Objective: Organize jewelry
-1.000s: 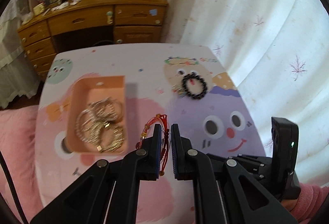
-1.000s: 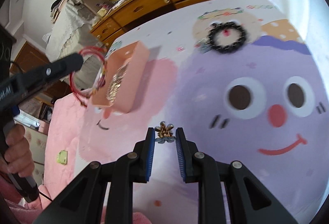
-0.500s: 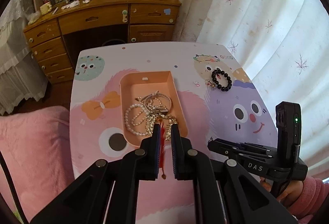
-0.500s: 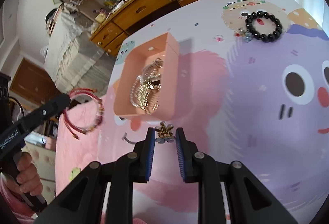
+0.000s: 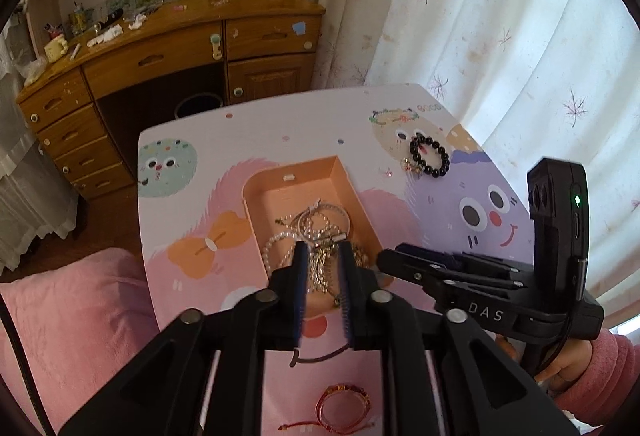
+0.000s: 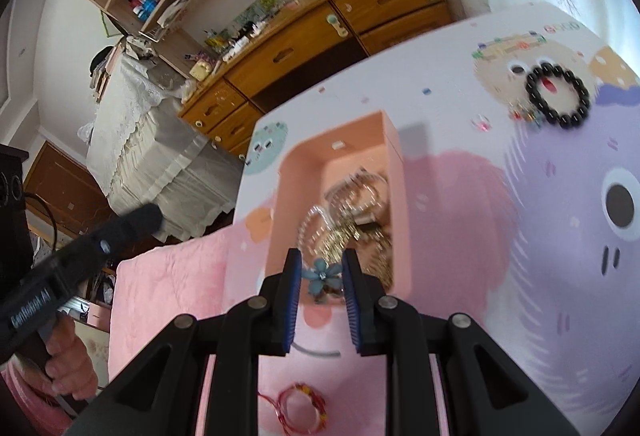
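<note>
A peach tray on the cartoon-printed table holds several pearl and gold chains. My left gripper hovers over the tray's near end. Its jaws are opening with nothing between them. The red string bracelet is loose below it, over the table in front of the tray. My right gripper is also opening at the tray's near end. A blue flower charm sits loose between its pads. A black bead bracelet and a small charm lie at the far right.
A wooden desk with drawers stands behind the table and a white curtain hangs to the right. A pink cushion lies left of the table. A hand in a pink sleeve holds the right gripper's handle.
Both grippers moved over the tray's near end and their jaws parted. The red bracelet left the left gripper and dropped below it. The flower charm turned blue side up between the right pads.
</note>
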